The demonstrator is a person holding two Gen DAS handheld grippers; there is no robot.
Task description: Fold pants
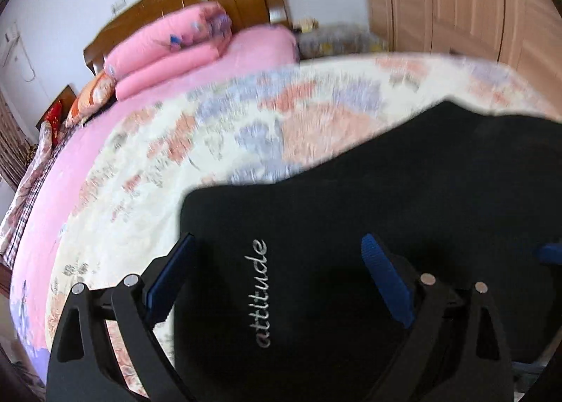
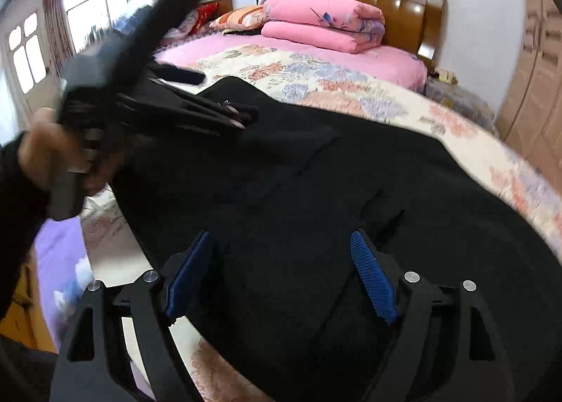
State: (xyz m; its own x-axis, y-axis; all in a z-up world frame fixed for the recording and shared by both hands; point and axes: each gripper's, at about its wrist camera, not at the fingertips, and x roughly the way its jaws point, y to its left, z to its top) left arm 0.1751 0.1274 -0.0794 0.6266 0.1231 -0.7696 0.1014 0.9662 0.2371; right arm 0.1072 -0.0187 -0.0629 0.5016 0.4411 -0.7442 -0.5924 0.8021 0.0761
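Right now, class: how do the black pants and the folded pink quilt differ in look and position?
The black pants lie spread near the foot of the bed; the folded pink quilt sits stacked by the headboard. The pants are plain dark; the quilt is bright with a small print. Both rest on the bed.

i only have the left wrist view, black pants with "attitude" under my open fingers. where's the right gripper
Observer: The right gripper is open over the black pants, nearer the bed's foot.
Operator: is my left gripper showing in its view
Observer: Yes, the left gripper shows at upper left over the pants' far edge, blurred.
Operator: what's to the left of the bed
Observer: A window with red curtains.
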